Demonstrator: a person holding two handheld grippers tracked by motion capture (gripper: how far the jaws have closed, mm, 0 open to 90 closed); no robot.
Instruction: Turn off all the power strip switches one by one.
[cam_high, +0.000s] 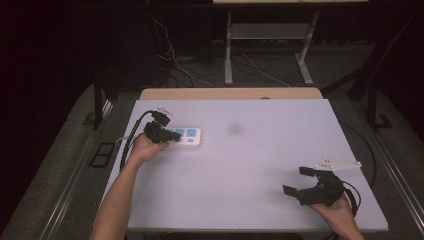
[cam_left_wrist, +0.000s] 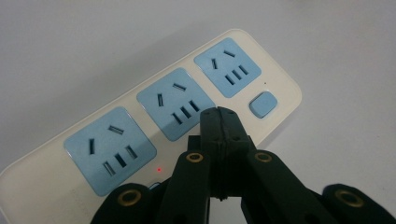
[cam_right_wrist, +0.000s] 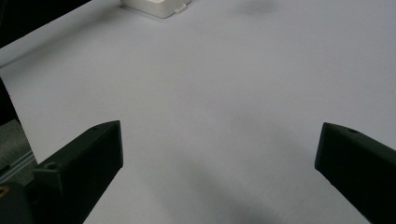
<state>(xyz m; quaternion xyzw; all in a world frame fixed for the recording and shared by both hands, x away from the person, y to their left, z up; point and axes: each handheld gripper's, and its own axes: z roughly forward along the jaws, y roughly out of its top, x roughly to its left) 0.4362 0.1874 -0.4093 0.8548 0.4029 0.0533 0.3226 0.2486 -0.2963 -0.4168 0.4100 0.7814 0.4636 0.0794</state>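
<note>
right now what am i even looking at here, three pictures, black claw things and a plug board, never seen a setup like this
No robot here: a person stands at a white table and holds a black two-jaw tool in each hand. The wide picture comes from a camera above the person, looking forward and down. The other two come from small cameras riding on the tools, looking along their jaws.

The left tool has its jaws pressed together, empty. Seen from its own camera, the tip sits over a cream power strip with three blue sockets, a blue button and a small red light. Whether it touches the strip I cannot tell.

The right tool is near the table's front right corner, jaws wide apart, holding nothing.
</note>
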